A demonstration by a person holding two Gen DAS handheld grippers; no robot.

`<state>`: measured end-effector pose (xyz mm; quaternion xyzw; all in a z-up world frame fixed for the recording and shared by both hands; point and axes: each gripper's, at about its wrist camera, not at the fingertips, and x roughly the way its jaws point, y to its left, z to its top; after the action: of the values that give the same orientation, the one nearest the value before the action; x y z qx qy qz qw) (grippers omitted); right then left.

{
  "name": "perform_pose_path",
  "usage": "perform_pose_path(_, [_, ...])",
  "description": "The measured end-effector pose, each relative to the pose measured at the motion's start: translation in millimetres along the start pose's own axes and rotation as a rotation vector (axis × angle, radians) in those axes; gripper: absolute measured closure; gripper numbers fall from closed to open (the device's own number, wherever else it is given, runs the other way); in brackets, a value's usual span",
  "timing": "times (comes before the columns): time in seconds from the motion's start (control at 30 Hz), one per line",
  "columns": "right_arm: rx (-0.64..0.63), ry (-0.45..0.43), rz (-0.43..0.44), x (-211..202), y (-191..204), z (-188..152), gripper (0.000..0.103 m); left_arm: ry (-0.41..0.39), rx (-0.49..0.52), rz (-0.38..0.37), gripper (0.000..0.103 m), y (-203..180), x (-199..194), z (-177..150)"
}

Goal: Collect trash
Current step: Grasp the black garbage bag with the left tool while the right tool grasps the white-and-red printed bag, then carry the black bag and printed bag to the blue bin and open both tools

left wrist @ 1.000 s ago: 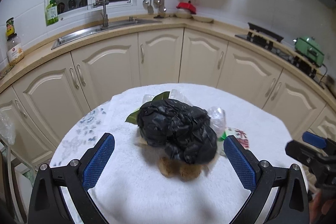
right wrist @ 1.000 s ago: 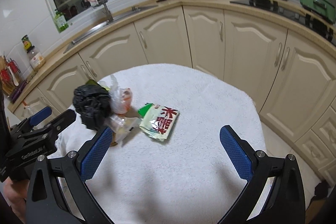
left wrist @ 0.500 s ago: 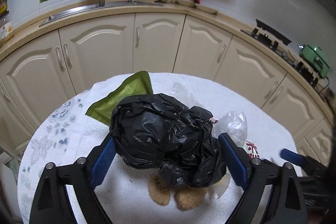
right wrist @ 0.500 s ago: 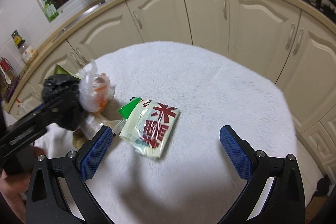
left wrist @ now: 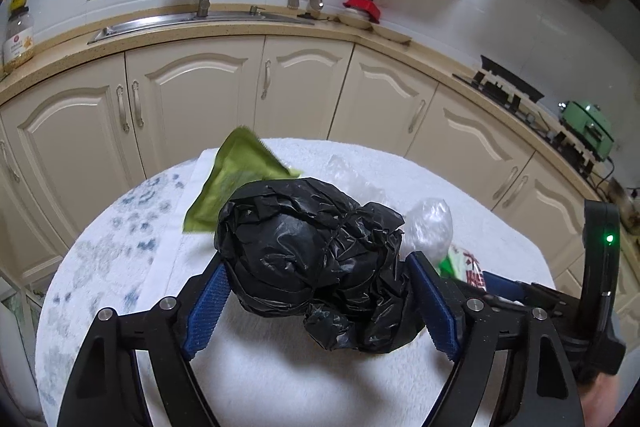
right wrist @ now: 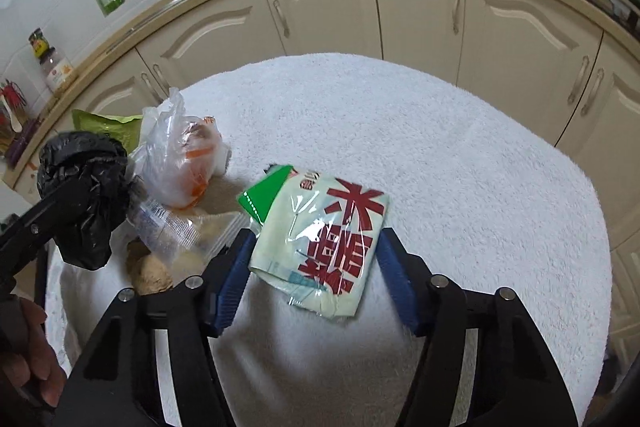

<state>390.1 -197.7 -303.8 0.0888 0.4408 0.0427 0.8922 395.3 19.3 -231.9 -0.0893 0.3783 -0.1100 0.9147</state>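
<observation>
My left gripper (left wrist: 318,301) is shut on a crumpled black plastic bag (left wrist: 316,259) and holds it just above the white towel-covered round table (left wrist: 280,379). The black bag also shows at the left of the right wrist view (right wrist: 80,187). My right gripper (right wrist: 314,277) is closed in on a pale green snack packet with red characters (right wrist: 324,239), both pads against its sides. A clear bag with orange scraps (right wrist: 184,163), a clear wrapper (right wrist: 168,223), brown lumps (right wrist: 150,273) and a green packet (left wrist: 232,183) lie on the table.
Cream kitchen cabinets (left wrist: 192,107) curve behind the table, with a sink (left wrist: 200,19) and a stove (left wrist: 508,87) on the counter. The table's right half (right wrist: 480,167) is bare towel.
Both grippers moved forward and closed. The left took hold of the black bag and lifted it off the brown lumps. The right closed on the snack packet.
</observation>
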Motion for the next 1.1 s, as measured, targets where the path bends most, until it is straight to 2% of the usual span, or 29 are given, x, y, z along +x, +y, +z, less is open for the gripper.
perform_pose_path(0.17, [0.017,-0.001,0.001,-8.6,-0.8,-5.0,0.045,-0.007,-0.013,-0.002,0.023,27.7,-1.0,-2.3])
perform_pose_path(0.3, [0.043,-0.024,-0.014,-6.1,2.2,5.1,0.033,-0.007,-0.017,0.007,0.023,39.0,-10.0,-13.0])
perform_pose_path(0.4, [0.046,-0.006,-0.024,7.4,9.1,14.9,0.032,-0.005,-0.021,0.014,0.023,47.3,-8.0,-11.8])
perform_pose_path(0.5, [0.006,-0.002,-0.087,22.7,20.1,21.5,0.027,-0.002,-0.023,0.017,0.023,49.1,-6.8,-10.8])
perform_pose_path(0.6, [-0.069,-0.004,-0.170,28.4,32.5,18.2,0.031,-0.006,-0.024,0.016,0.023,48.4,-12.1,-14.4])
perform_pose_path(0.63, [-0.082,-0.010,-0.172,27.1,32.4,15.0,0.032,-0.009,-0.023,0.015,0.023,45.7,-29.4,-31.6])
perform_pose_path(0.83, [-0.034,-0.042,-0.092,1.9,13.7,-5.3,0.033,-0.021,-0.010,-0.009,0.023,34.7,-72.2,-75.6])
perform_pose_path(1.1, [0.000,-0.092,-0.033,-57.2,1.9,-39.3,0.033,-0.041,0.028,-0.051,0.023,5.7,-111.1,-102.9])
